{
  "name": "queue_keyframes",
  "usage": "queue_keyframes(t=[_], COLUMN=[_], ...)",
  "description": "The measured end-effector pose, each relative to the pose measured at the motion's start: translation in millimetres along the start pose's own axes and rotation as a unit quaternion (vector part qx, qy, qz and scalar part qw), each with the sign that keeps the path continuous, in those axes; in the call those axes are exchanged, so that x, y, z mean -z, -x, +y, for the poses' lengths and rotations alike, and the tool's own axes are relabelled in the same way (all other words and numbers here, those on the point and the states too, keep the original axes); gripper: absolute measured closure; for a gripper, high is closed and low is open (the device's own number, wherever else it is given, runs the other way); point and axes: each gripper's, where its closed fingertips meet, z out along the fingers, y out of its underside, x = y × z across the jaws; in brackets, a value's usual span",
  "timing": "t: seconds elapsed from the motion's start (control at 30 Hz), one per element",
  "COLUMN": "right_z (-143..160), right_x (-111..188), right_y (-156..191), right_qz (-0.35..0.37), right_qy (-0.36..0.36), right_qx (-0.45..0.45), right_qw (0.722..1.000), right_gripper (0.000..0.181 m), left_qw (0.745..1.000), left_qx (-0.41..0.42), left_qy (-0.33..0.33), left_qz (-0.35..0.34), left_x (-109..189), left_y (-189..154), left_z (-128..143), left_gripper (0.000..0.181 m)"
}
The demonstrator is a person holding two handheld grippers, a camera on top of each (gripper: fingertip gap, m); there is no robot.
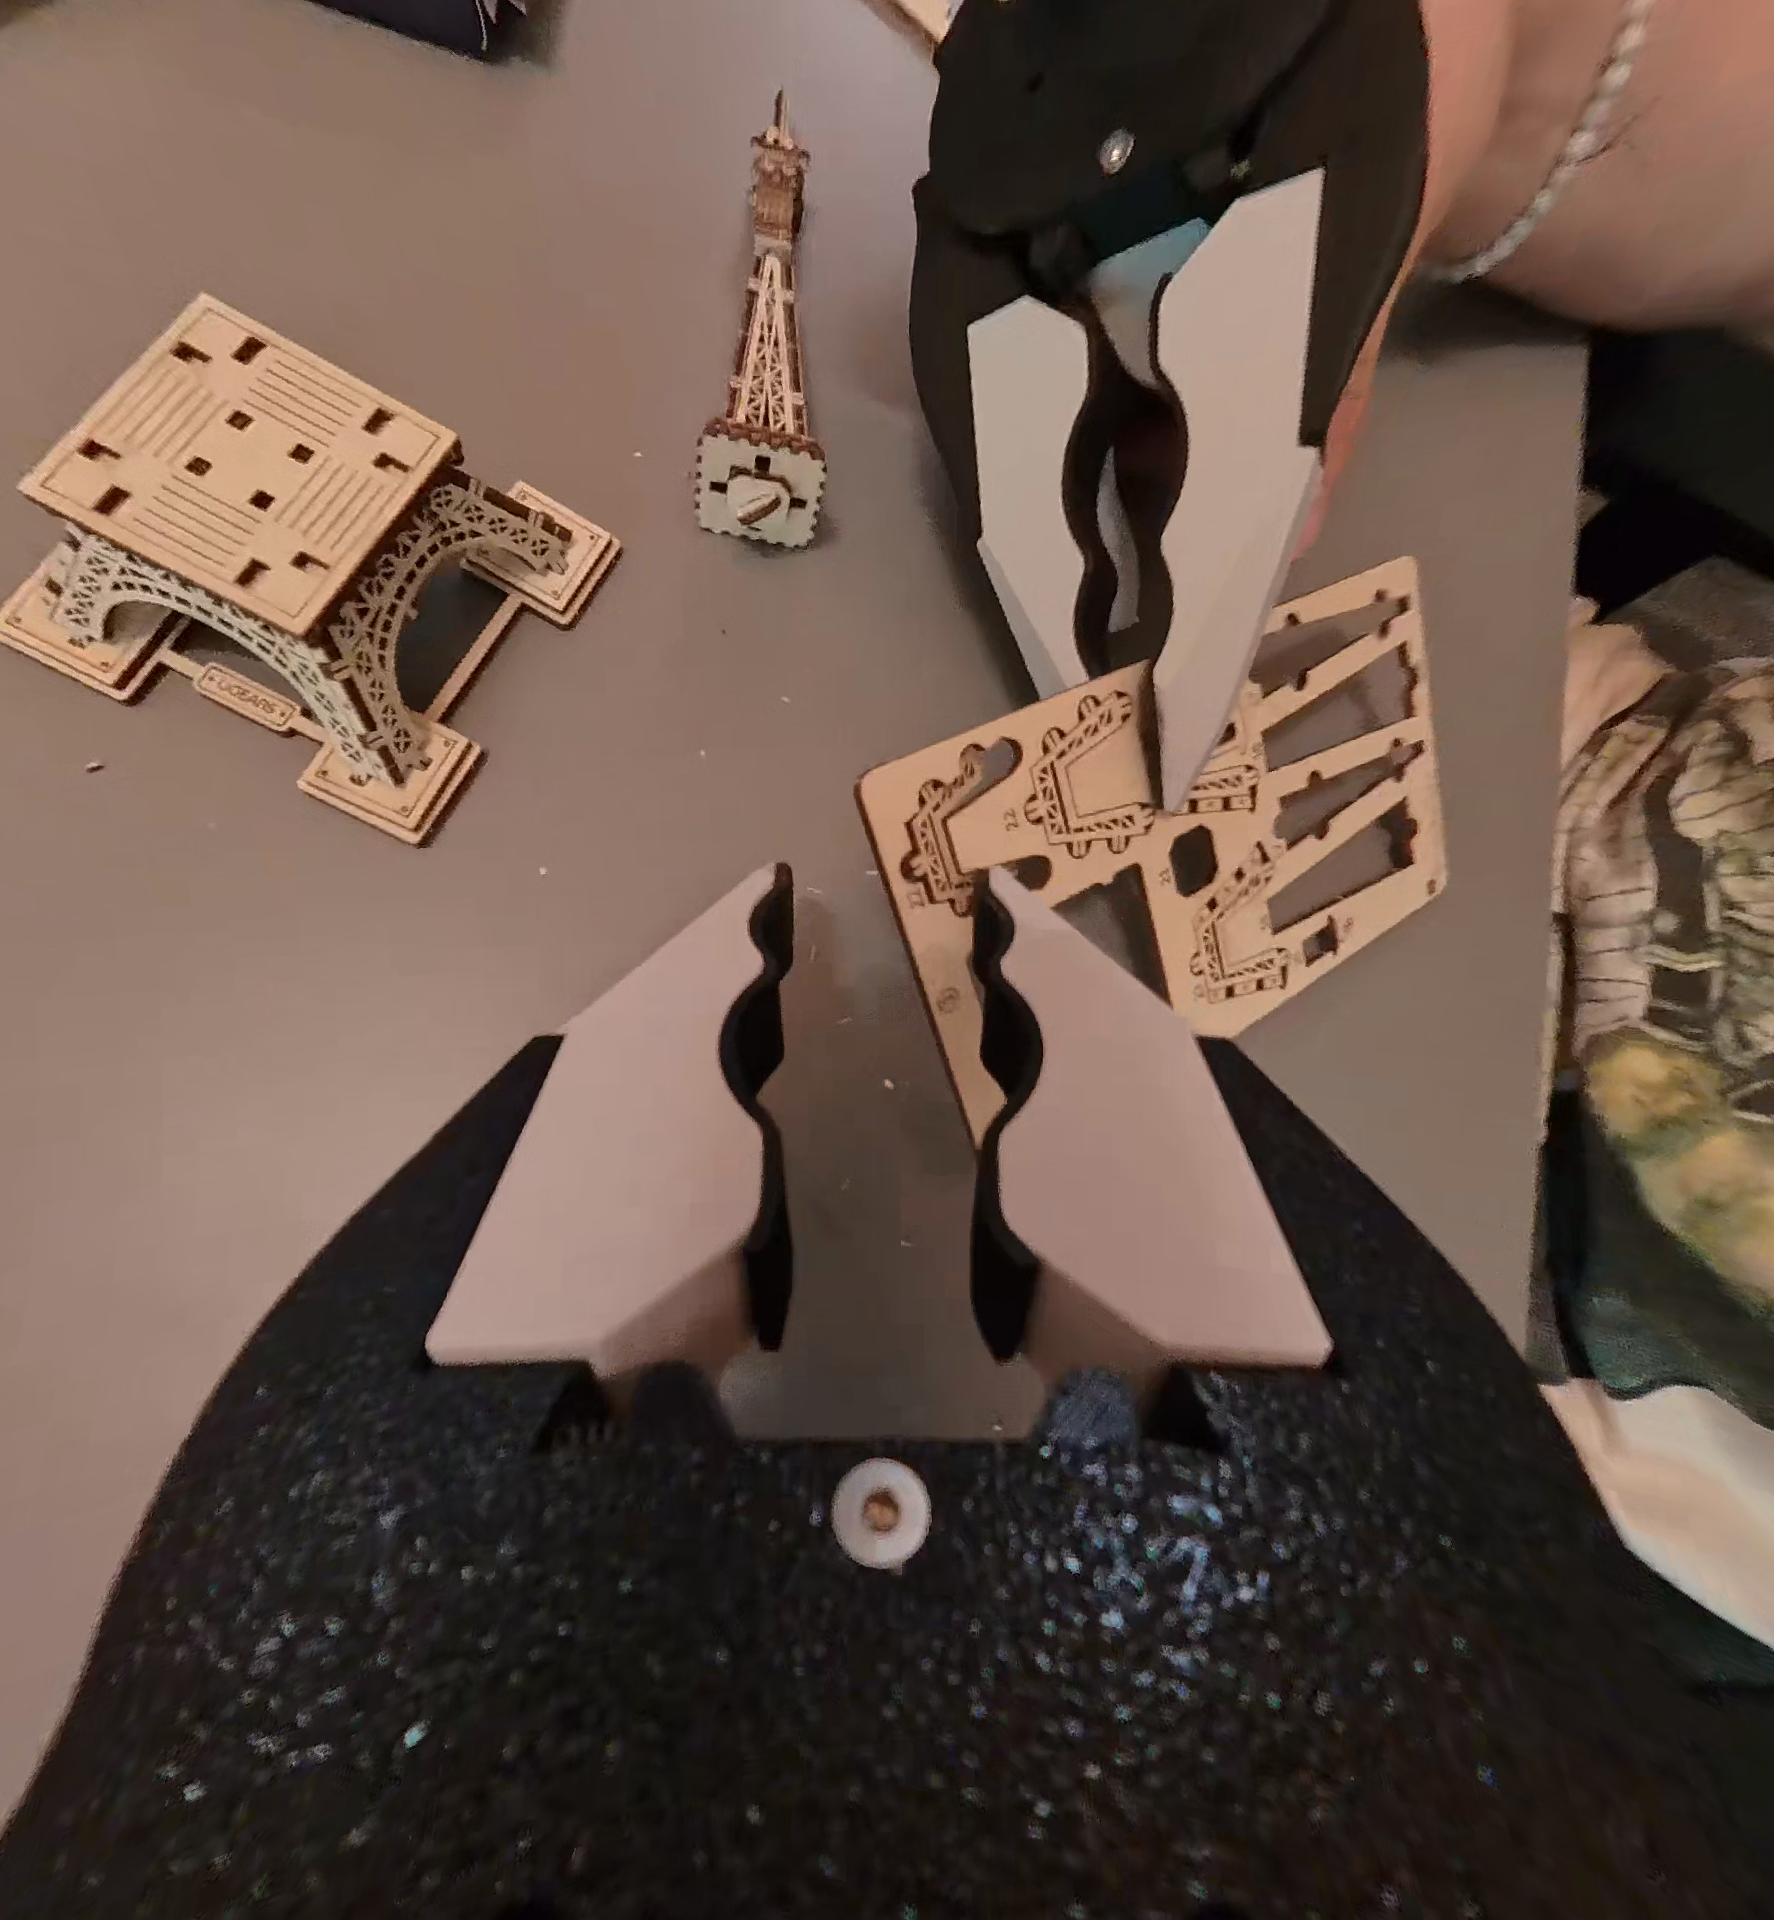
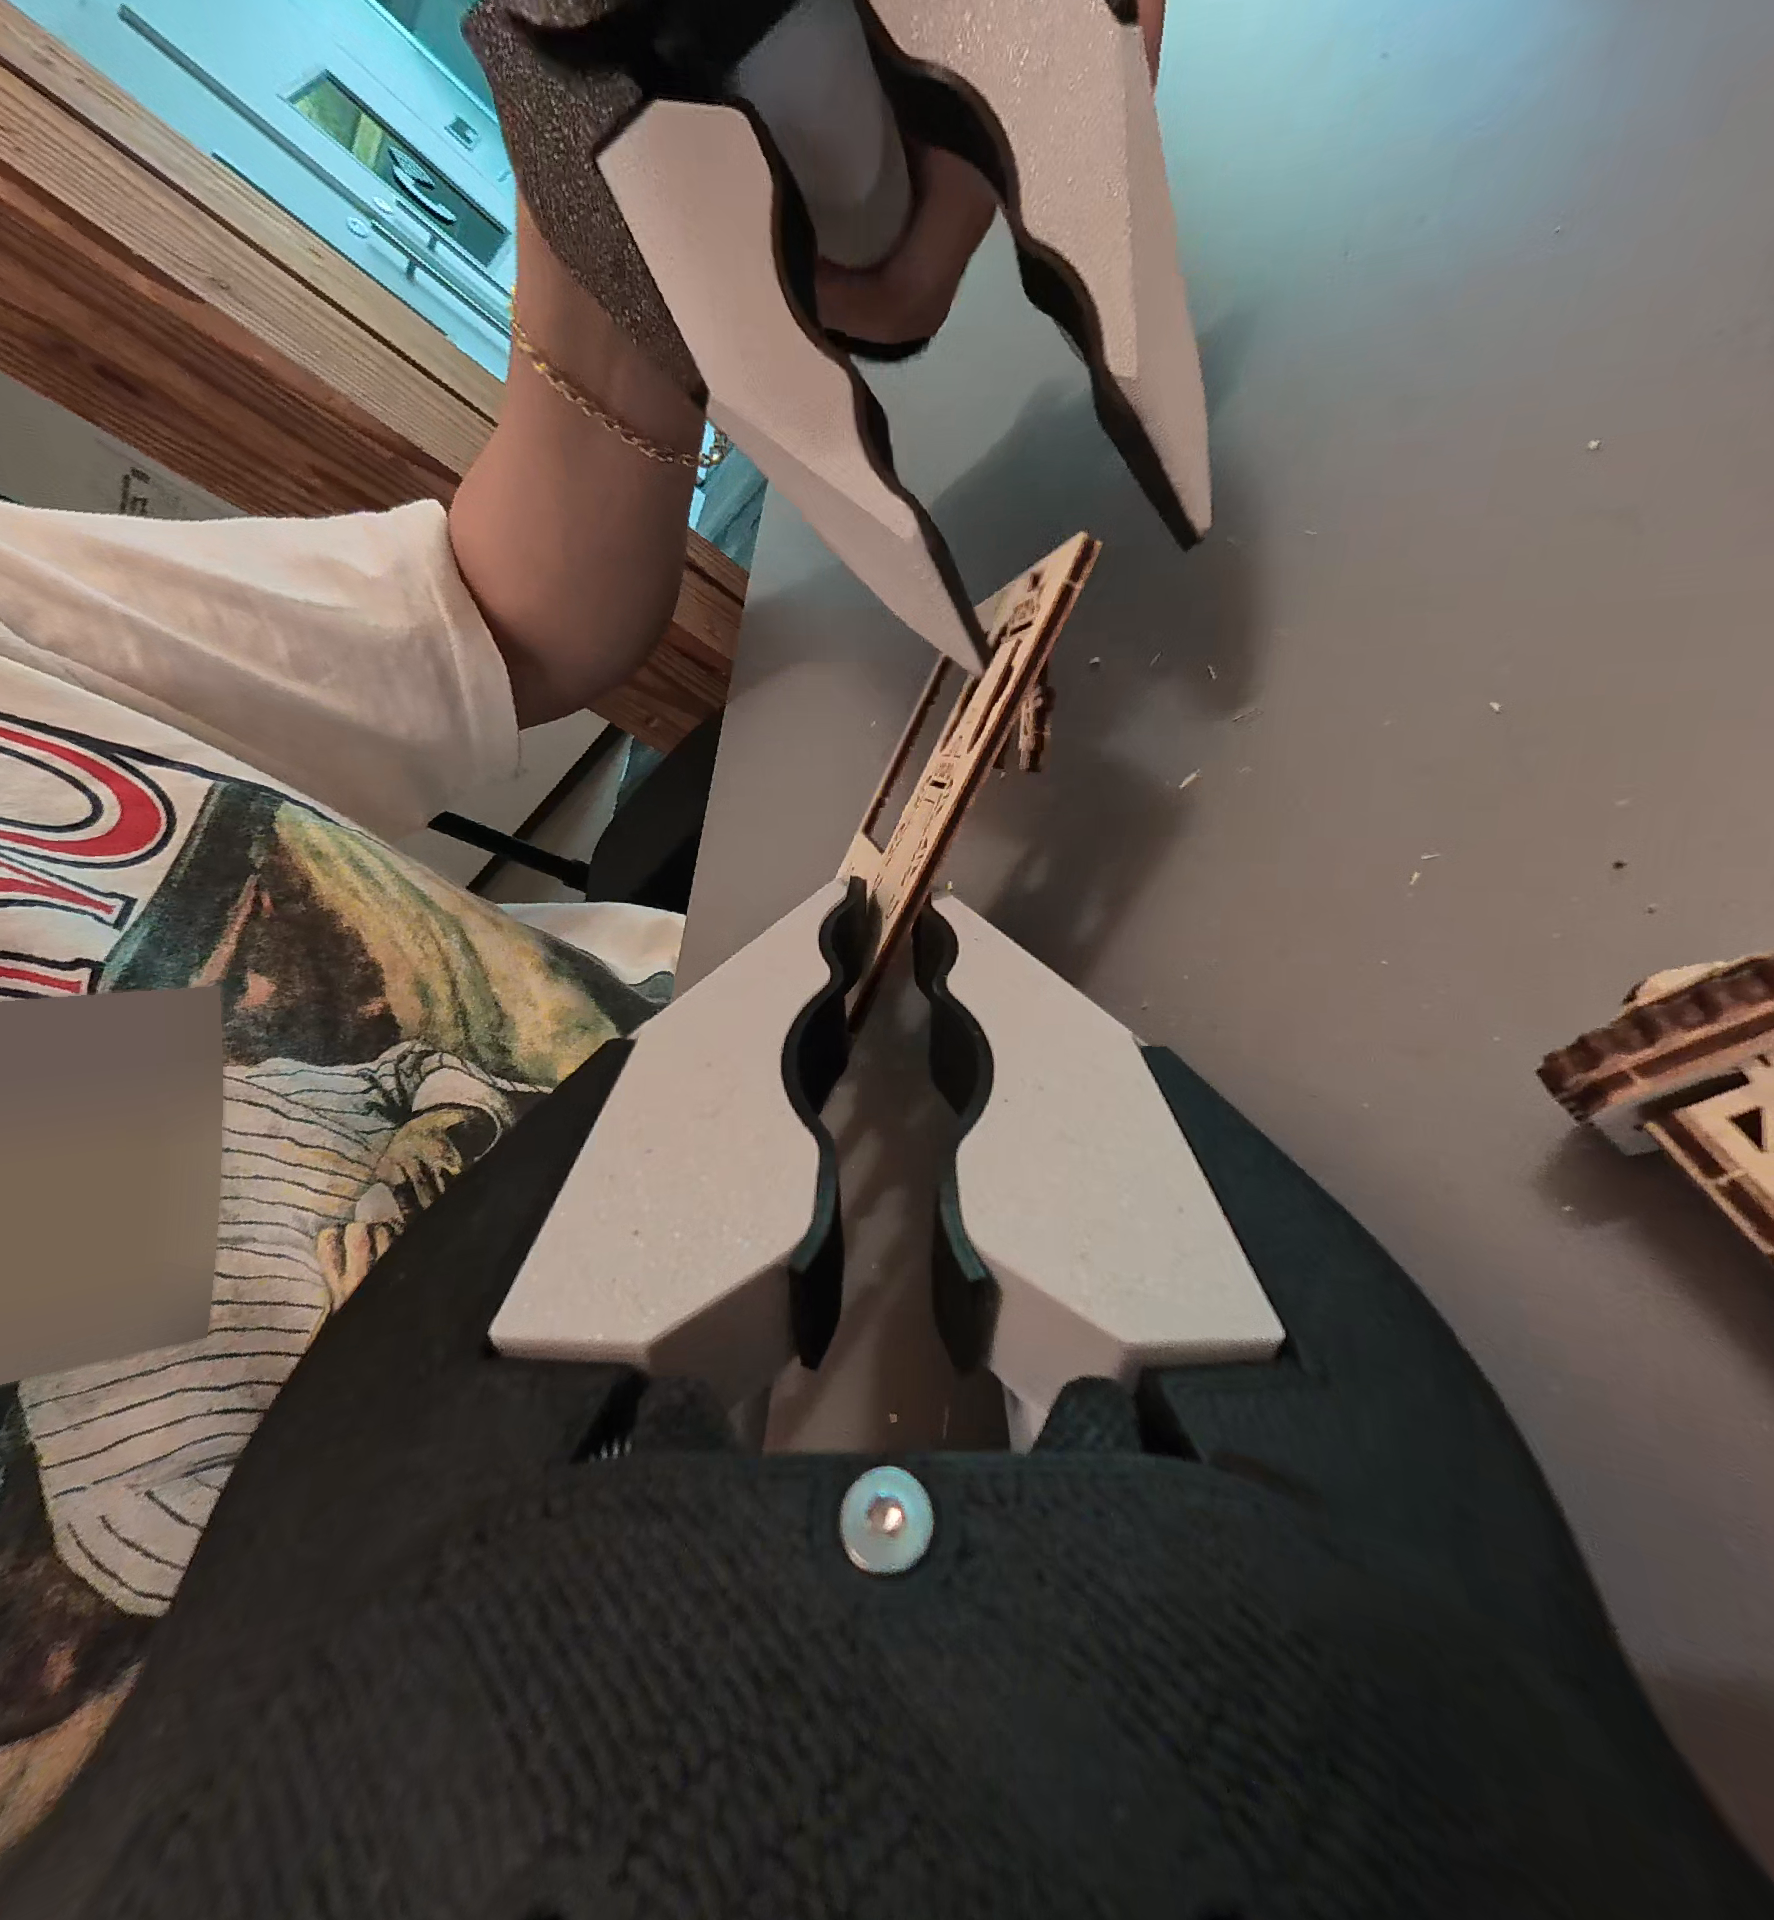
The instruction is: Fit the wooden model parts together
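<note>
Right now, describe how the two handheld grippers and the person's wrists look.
Both the left gripper and right gripper have black textured bodies, pale grey wedge-shaped fingers lined with wavy black pads, and a round fastener at the centre. Each wrist wears a thin chain bracelet; a white short sleeve shows.

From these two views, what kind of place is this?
Probably a hobby table in a home or a small workroom. A grey table carries a wooden tower base, a spire and wood crumbs. The right gripper grips a parts sheet; a wooden ledge runs behind.
</note>
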Motion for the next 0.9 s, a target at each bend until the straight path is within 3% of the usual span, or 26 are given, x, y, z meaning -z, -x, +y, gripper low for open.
queue_keyframes(t=[0.03,0.23,0.3,0.37,0.47,0.67,0.73,0.83,0.9], right_z=[0,2,2,2,1,2,-1,-3,-2], right_x=[0,-2,-2,-2,-1,-1,2,3,2], right_y=[-1,-12,-9,-7,2,11,15,14,14], right_qz=[0.004,0.034,0.023,0.015,-0.009,-0.028,-0.037,-0.04,-0.039], right_qy=[0.001,0.008,0.01,0.008,0.004,0.008,-0.005,-0.011,-0.009], right_qx=[-0.001,-0.019,-0.015,-0.013,0.0,0.023,0.031,0.024,0.025], right_qw=[1.0,0.999,1.0,1.0,1.0,0.999,0.999,0.999,0.999], right_gripper=[0.175,0.173,0.174,0.174,0.175,0.174,0.176,0.177,0.176], left_qw=[1.0,0.972,0.969,0.987,0.996,0.975,0.972,0.955,0.956], left_qx=[-0.009,-0.135,-0.139,-0.087,0.044,0.132,0.16,0.159,0.151], left_qy=[0.011,0.08,0.076,0.026,-0.048,-0.091,-0.121,-0.148,-0.136], left_qz=[-0.011,-0.176,-0.19,-0.13,0.066,0.152,0.124,0.202,0.212], left_x=[-2,-3,4,10,18,17,18,25,21], left_y=[1,17,16,5,-24,-18,-1,-22,-29], left_z=[1,-1,-4,-10,-16,-13,-14,-17,-12], left_gripper=[0.15,0.145,0.143,0.141,0.153,0.167,0.146,0.156,0.17])
